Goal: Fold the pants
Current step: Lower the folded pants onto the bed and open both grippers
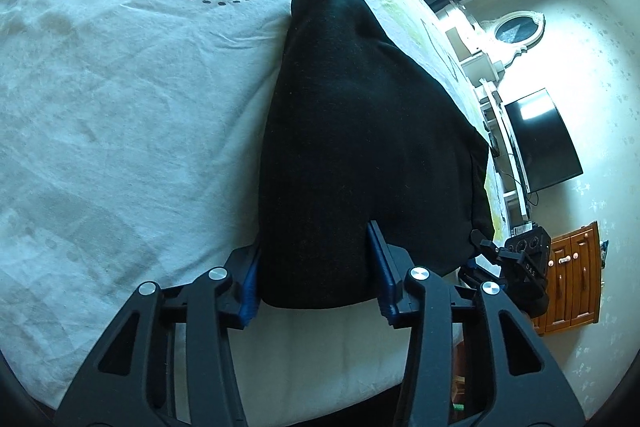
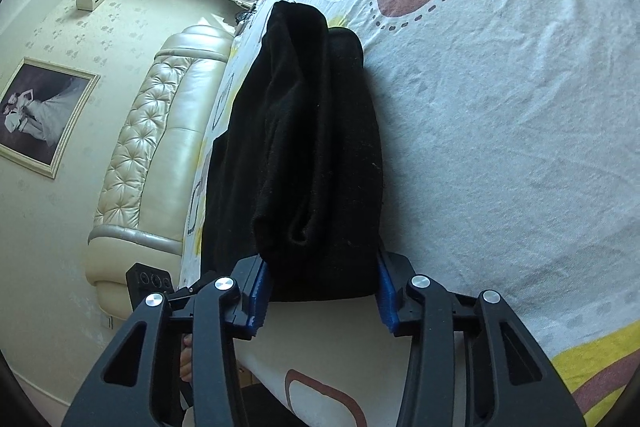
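Black pants [image 1: 360, 147] lie folded on the white patterned bed sheet [image 1: 120, 107], stretching away from me. My left gripper [image 1: 316, 267] has its jaws wide apart, with the near end of the pants between the blue pads [image 1: 250, 287]. In the right wrist view the pants [image 2: 312, 155] lie bunched in layers on the sheet [image 2: 500, 127]. My right gripper [image 2: 322, 285] also has its jaws wide apart around the near end of the pants. The right gripper also shows in the left wrist view [image 1: 516, 263], beside the pants' edge.
A television [image 1: 544, 139] and a wooden cabinet [image 1: 572, 279] stand beyond the bed on one side. A padded cream headboard [image 2: 160, 147] and a framed picture [image 2: 40, 115] are on the other side. The bed's near edge [image 1: 340, 355] lies below the grippers.
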Available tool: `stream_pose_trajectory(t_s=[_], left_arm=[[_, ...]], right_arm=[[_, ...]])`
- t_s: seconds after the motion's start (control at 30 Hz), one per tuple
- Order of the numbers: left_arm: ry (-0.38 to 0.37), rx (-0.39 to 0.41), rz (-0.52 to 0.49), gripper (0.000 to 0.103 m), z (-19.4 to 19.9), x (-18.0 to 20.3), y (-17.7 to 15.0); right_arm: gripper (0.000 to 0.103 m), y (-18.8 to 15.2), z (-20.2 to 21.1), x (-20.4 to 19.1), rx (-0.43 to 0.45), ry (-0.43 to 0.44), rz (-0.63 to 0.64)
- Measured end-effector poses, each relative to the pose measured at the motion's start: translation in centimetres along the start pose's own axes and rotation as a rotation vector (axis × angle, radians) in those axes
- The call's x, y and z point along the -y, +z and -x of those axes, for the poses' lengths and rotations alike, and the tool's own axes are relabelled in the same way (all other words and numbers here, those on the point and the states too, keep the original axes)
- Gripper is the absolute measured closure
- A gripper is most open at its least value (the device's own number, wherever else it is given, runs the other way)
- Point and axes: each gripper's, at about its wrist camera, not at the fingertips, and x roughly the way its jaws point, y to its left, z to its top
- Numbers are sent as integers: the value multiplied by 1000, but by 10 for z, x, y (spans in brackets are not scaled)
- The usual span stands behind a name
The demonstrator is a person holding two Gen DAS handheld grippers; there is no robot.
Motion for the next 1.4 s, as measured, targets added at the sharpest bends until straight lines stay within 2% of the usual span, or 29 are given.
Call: stream_pose_trajectory(t_s=[0.67, 1.4], left_arm=[[34, -12, 10, 61, 8, -3, -9], [50, -30, 6, 61, 8, -2, -1]], right_arm=[[62, -13, 13, 4, -26, 10, -5], [62, -22, 14, -2, -62, 2, 2]])
